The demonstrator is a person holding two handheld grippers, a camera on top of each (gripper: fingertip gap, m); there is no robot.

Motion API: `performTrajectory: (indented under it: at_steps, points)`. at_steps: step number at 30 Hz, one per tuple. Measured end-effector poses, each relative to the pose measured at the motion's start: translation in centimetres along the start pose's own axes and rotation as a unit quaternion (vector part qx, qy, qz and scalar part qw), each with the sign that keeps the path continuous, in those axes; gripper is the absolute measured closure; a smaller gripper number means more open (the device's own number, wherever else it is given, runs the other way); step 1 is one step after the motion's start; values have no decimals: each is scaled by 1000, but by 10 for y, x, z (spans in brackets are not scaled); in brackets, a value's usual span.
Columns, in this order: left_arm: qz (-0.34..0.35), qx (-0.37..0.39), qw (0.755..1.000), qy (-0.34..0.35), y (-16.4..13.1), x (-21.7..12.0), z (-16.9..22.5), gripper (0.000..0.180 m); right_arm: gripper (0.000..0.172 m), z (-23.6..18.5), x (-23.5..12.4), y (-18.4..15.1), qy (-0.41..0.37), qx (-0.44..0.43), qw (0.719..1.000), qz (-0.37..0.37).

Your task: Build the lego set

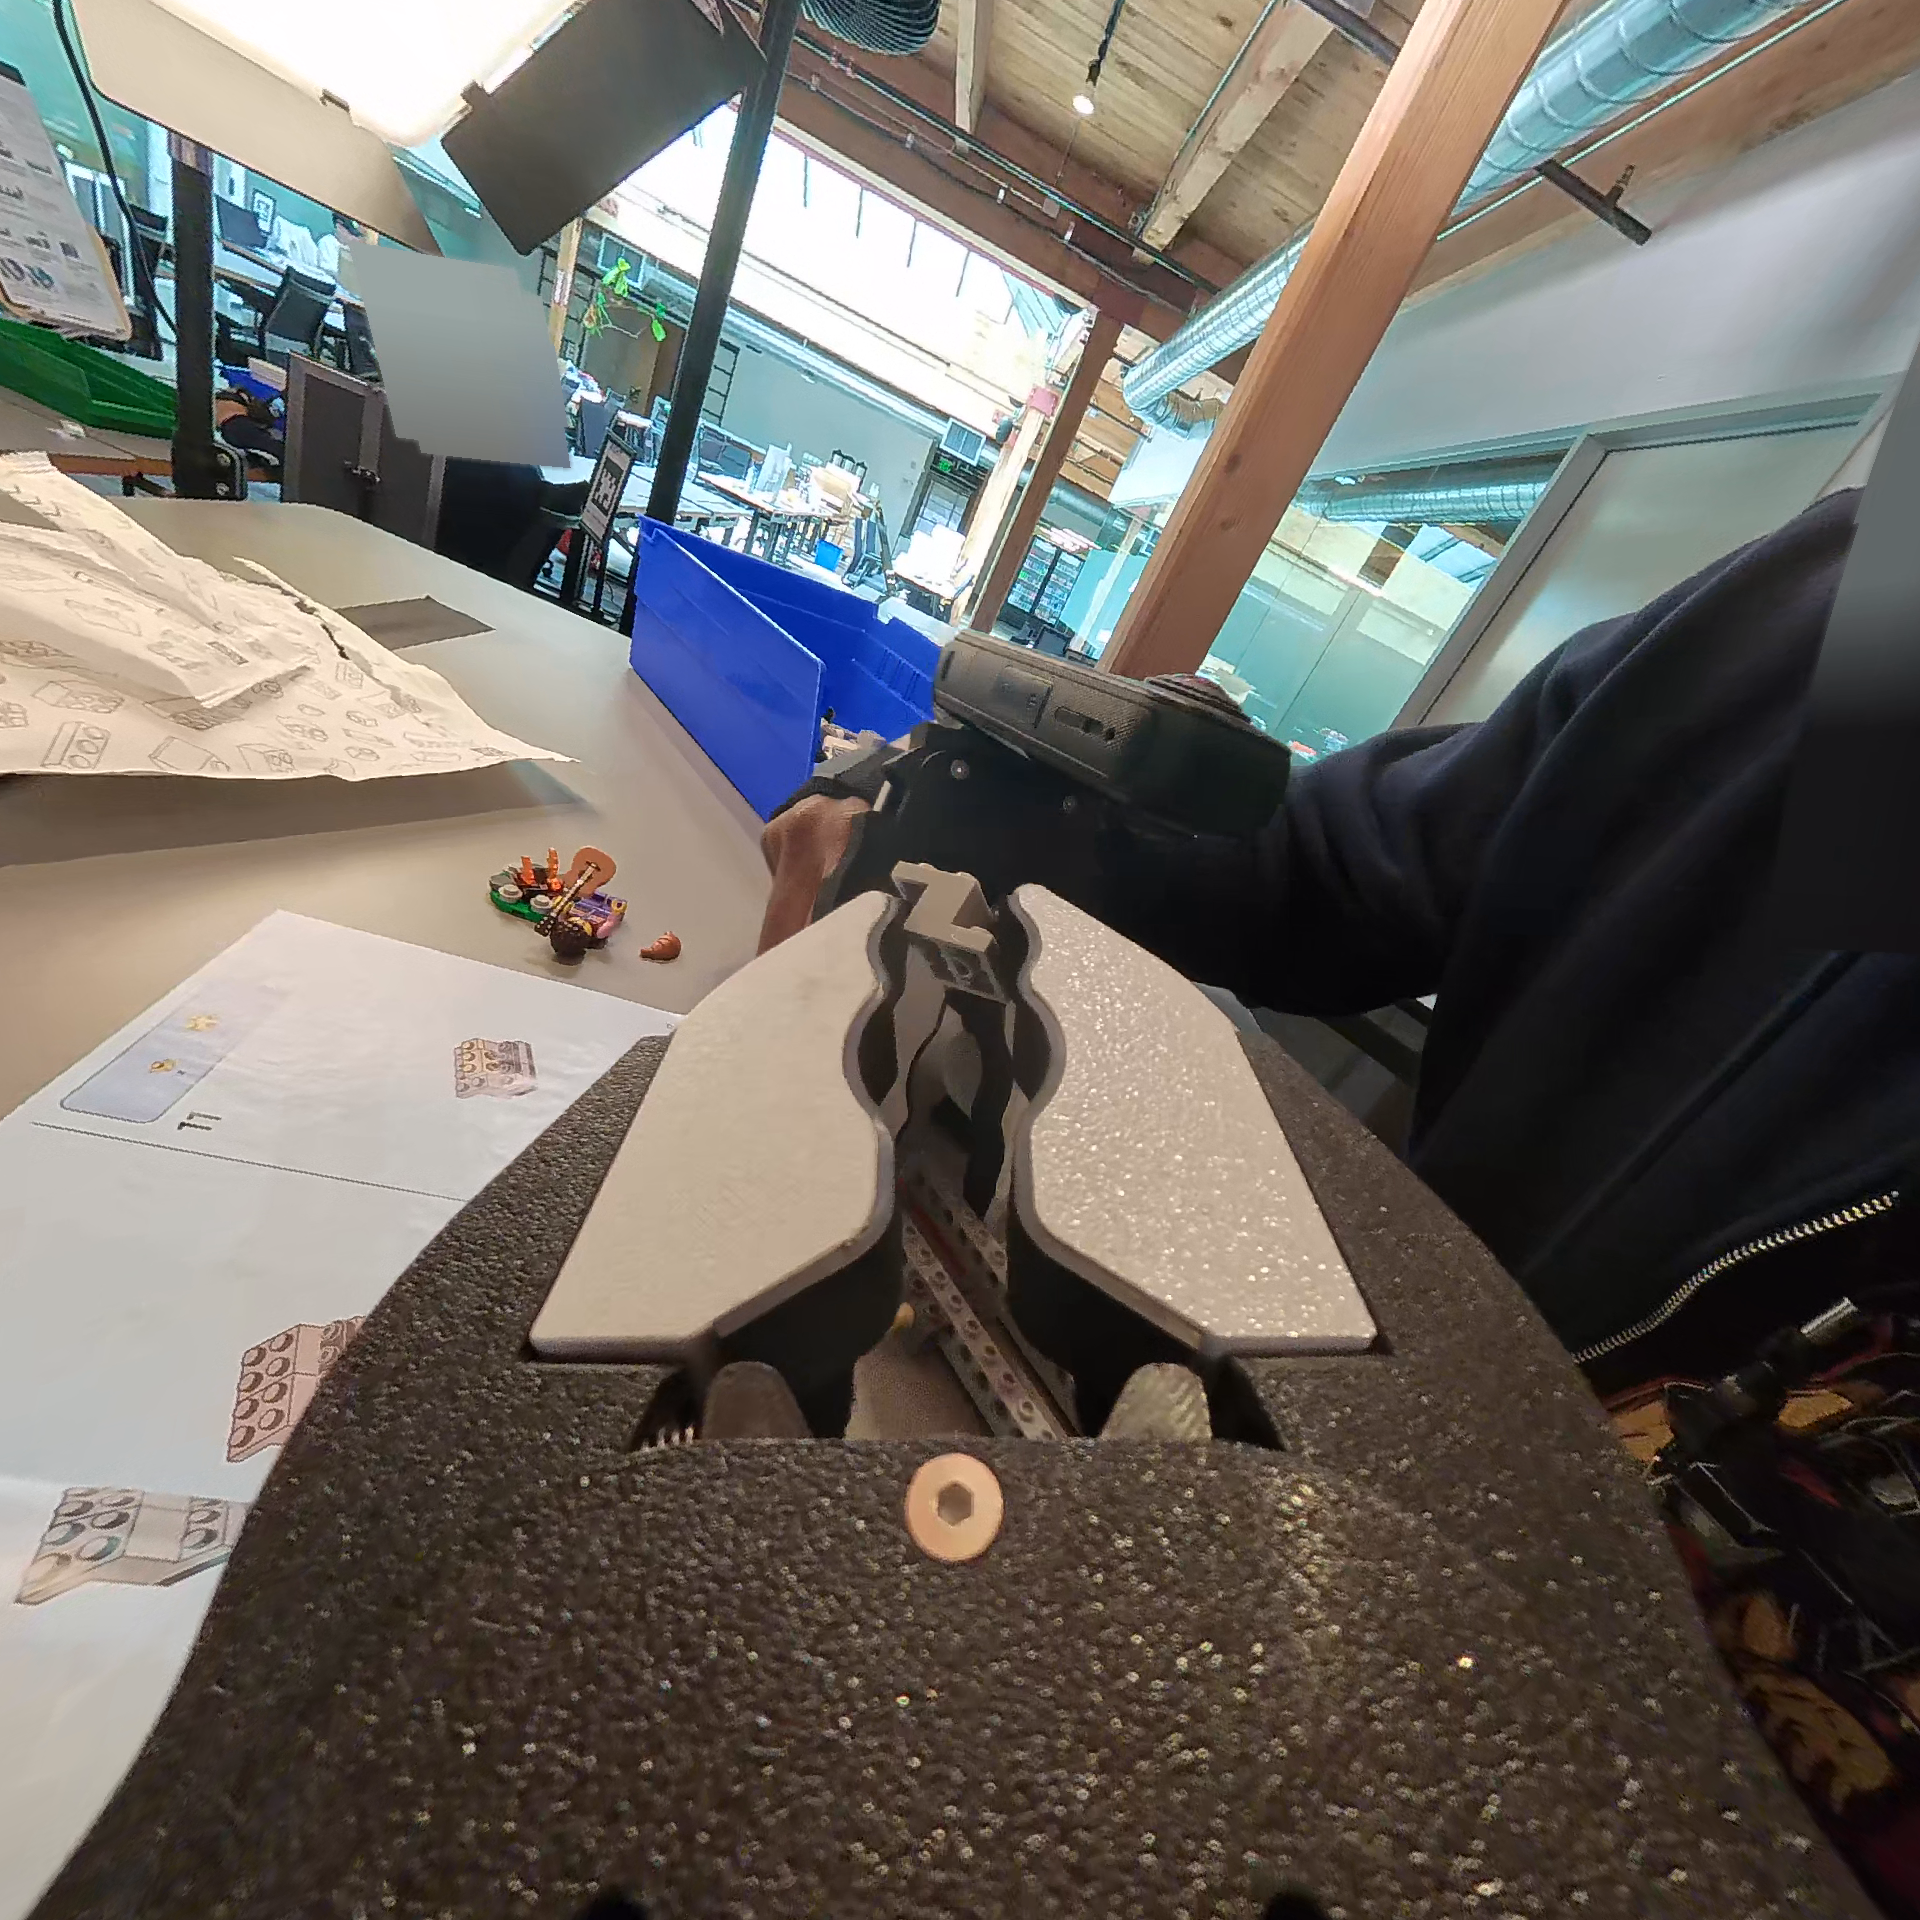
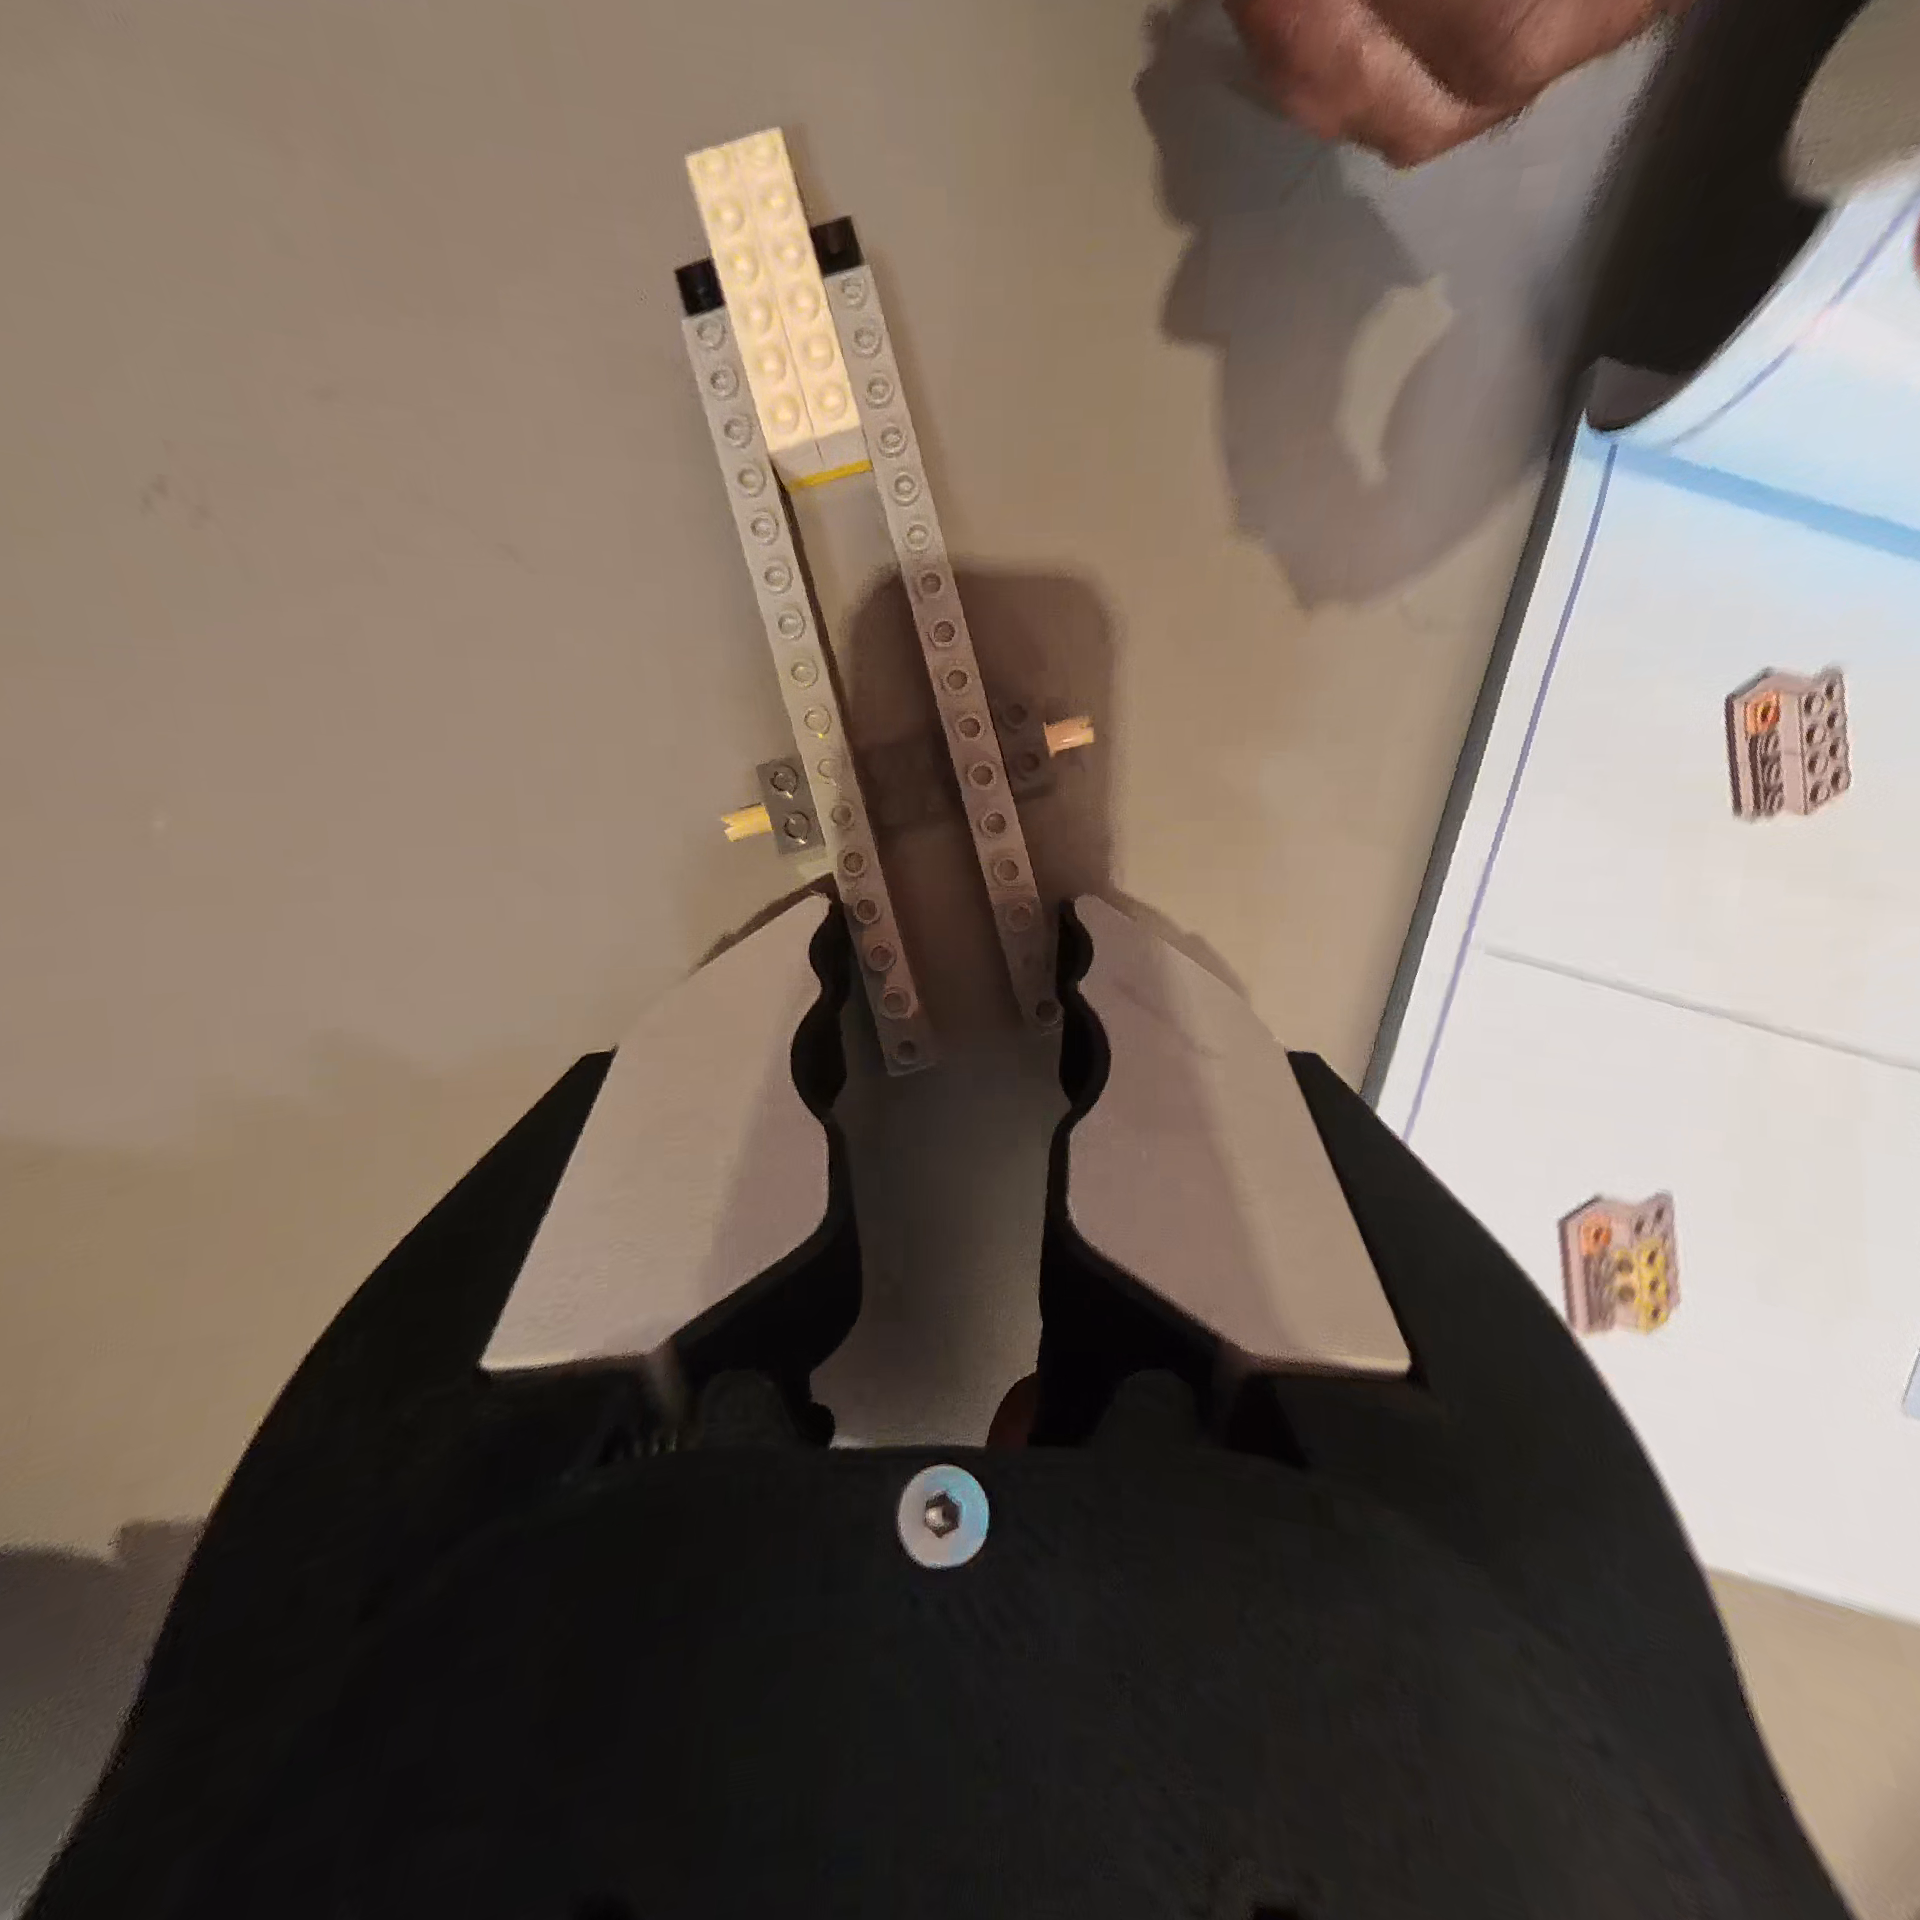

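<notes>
Left hand-held gripper (image 1: 951, 951): you're pinching a small grey brick piece (image 1: 948, 920).
Right hand-held gripper (image 2: 951, 935): spread, straddling the near end of the brick frame (image 2: 821, 582).
Frame axis: lies on the counter (image 2: 312, 623), running straight ahead from your right fingers.

Grey table (image 1: 582, 665) bearing booklet (image 1: 312, 1091), paper bag (image 1: 156, 665), blue bin (image 1: 727, 675).

Each tool has a black, grainy shell, two pale grey finger plates with wavy black inner pads, and a round silver screw at the middle of the shell: left tool (image 1: 951, 935), right tool (image 2: 951, 977). The person wears a dark navy zip sleeve (image 1: 1558, 831).
</notes>
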State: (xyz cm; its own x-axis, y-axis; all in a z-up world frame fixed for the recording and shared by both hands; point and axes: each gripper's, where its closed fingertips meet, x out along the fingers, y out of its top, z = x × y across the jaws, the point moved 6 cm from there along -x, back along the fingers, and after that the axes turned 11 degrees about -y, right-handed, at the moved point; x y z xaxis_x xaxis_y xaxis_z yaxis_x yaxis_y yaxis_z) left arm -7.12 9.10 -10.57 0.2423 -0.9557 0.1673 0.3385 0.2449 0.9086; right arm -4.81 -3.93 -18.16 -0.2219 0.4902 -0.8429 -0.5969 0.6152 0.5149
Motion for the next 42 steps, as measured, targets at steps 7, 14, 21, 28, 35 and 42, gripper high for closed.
performTrajectory:
  at_steps: [7, 14, 21, 28, 35, 42]
  points:
    - [6, 1, 1000, 0, 1, 1, 0, 163, 135, 1, -27, -38, -164, 153, 973, -58]
    - [1, -3, 1000, -3, -3, 8, 0, 163, 133, -23, -64, -51, -236, 325, 915, 30]
    - [2, 0, 1000, -10, -6, 16, 0, 163, 110, -61, -34, -42, -232, 372, 898, -32]
    - [19, 13, 1000, -18, -6, 19, 2, 163, 139, -58, -26, -26, -229, 320, 919, -39]
    - [27, 47, 998, -5, -5, 23, 7, 163, 139, -44, -1, 7, -199, 204, 958, 26]
    - [-13, 85, 996, 25, -13, 28, 6, 164, 139, -26, 13, 25, -160, 108, 980, 54]
